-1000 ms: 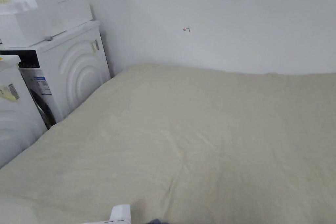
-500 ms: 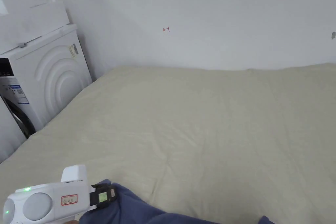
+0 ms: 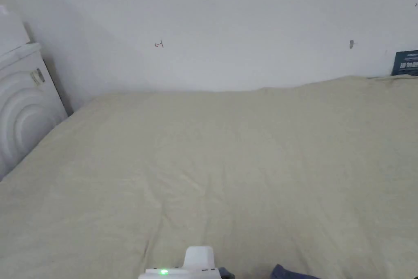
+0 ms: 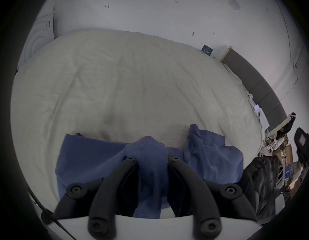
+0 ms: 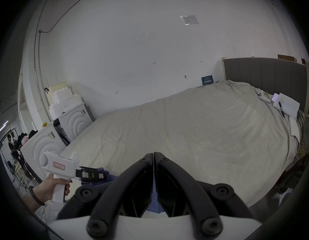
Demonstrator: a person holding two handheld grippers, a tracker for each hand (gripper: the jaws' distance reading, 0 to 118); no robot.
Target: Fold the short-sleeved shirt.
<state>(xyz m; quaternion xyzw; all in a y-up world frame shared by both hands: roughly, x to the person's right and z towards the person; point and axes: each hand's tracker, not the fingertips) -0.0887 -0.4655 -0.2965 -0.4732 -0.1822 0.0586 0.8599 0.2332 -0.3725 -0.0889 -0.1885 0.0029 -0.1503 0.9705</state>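
A blue short-sleeved shirt (image 4: 91, 157) lies crumpled along the near edge of a beige bed (image 4: 133, 79). My left gripper (image 4: 153, 159) is shut on a bunched fold of it, and cloth runs down between the jaws. In the right gripper view a hand holds that left gripper (image 5: 105, 173), its tips in the blue shirt (image 5: 112, 177). My right gripper (image 5: 153, 154) is shut tip to tip above the bed's near edge. A strip of blue shows in the slit lower down; I cannot tell whether it is pinched. The head view catches the left gripper's white body (image 3: 196, 259) and a bit of shirt (image 3: 287, 272).
White washing machines (image 5: 75, 120) stand against the bed's left side, one seen in the head view (image 3: 20, 116). A grey headboard (image 5: 264, 74) closes the right end, with a phone and papers (image 5: 287, 105) beside it. A white wall runs behind the bed (image 3: 245, 161).
The head camera has swung right. The left gripper with the shirt came up into view half a second ago; now only its top and a scrap of shirt show at the bottom edge.
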